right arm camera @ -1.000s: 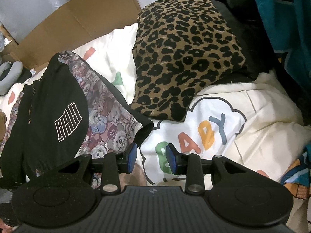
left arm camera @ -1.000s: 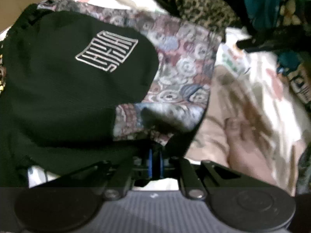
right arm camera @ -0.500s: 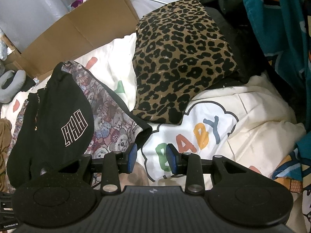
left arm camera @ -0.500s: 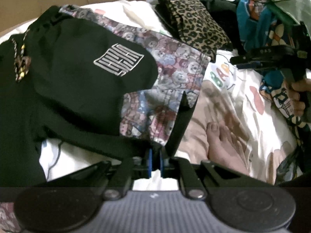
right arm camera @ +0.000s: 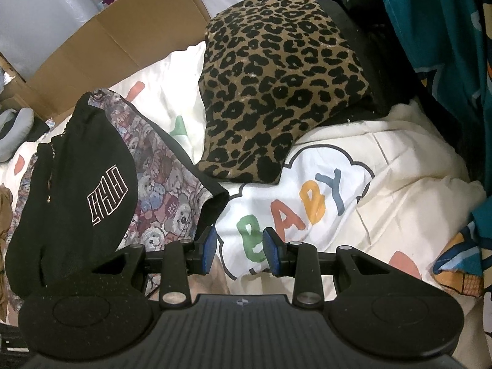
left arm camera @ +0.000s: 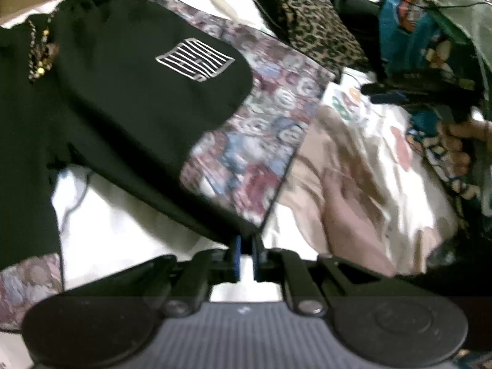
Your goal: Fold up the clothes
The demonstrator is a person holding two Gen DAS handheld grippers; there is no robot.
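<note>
Black-hemmed corner of the printed garment (left arm camera: 246,141) is clenched in the left gripper (left arm camera: 245,250), jaws closed on it, cloth lifted off the white bedding (left arm camera: 129,224). Right wrist view: right gripper (right arm camera: 240,250) hangs released, jaws apart, just beside the garment, over the BABY print (right arm camera: 292,206).

The garment (left arm camera: 129,98) — black with a white square line emblem, its inside a faded cartoon-bear print (left arm camera: 258,141) — lies half-folded on the white BABY sheet (right arm camera: 307,203), left of the folded leopard-print piece (right arm camera: 276,92); one black-edged corner is lifted off the sheet.
</note>
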